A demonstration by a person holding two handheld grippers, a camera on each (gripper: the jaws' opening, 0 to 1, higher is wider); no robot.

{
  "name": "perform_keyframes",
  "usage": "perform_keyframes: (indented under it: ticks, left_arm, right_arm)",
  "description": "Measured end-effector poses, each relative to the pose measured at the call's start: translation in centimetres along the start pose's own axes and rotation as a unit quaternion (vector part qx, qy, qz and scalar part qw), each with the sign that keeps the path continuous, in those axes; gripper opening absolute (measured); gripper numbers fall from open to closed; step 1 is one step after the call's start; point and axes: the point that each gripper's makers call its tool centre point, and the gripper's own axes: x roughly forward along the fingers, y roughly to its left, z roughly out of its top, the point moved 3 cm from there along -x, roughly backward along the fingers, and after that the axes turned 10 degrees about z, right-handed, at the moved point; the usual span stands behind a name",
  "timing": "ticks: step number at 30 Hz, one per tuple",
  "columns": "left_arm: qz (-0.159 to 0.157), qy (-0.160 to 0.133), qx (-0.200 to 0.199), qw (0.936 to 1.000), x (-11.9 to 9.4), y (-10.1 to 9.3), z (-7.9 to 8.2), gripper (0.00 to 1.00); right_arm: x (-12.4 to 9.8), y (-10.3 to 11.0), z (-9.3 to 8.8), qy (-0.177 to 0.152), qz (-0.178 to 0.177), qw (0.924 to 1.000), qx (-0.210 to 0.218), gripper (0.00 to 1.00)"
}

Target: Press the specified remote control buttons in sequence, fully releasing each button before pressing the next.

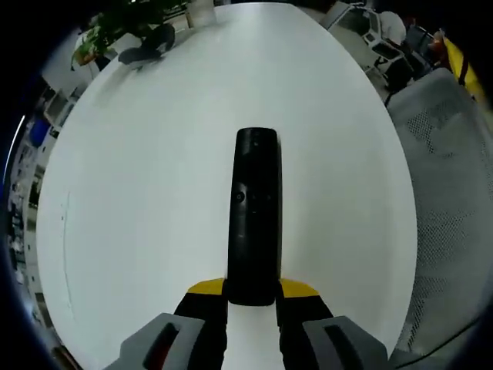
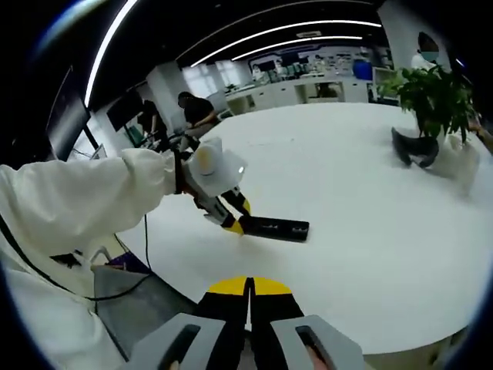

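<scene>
- Remote control [image 1: 255,220], black and slim, lies lengthwise between the left gripper's [image 1: 252,297] jaws, its near end clamped between the yellow tips while the rest reaches forward over the white table [image 1: 154,200].
- That grip at one end looks chosen to pin the remote steady and leave its button face bare for the other tool.
- In the right gripper view the same left gripper [image 2: 236,216] shows at the end of a white sleeve [image 2: 77,204], holding the remote control [image 2: 276,228] low, at or just above the tabletop; I cannot tell whether it rests there.
- Right gripper [image 2: 249,297] has its jaws pressed together on nothing, a narrow tip suited to poking a single button; it hangs well apart from the remote, near the table's edge.
- No button press is under way, by my reading.
- Farther out, a potted plant [image 2: 431,96] and a dark object [image 2: 412,148] stand at the table's far side.
</scene>
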Motion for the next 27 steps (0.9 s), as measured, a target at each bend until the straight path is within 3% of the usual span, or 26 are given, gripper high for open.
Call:
perform_keyframes:
  ticks: [15,20,27]
  left_arm:
    - [-0.005,-0.023,0.010,0.9997,-0.7,-3.4,-0.1,0.21]
    - [-0.012,-0.030,0.047,0.9984,-0.9,-4.5,0.2,0.21]
    - [-0.012,-0.020,0.043,0.9988,-1.1,-5.6,0.3,0.21]
  right_arm:
    - [0.7,-0.1,-0.2,0.045,-0.013,0.9983,-0.035,0.00]
    - [0.7,-0.1,0.2,0.059,-0.020,0.9968,-0.049,0.00]
    - [1.4,-0.6,0.2,0.091,-0.026,0.9933,-0.066,0.00]
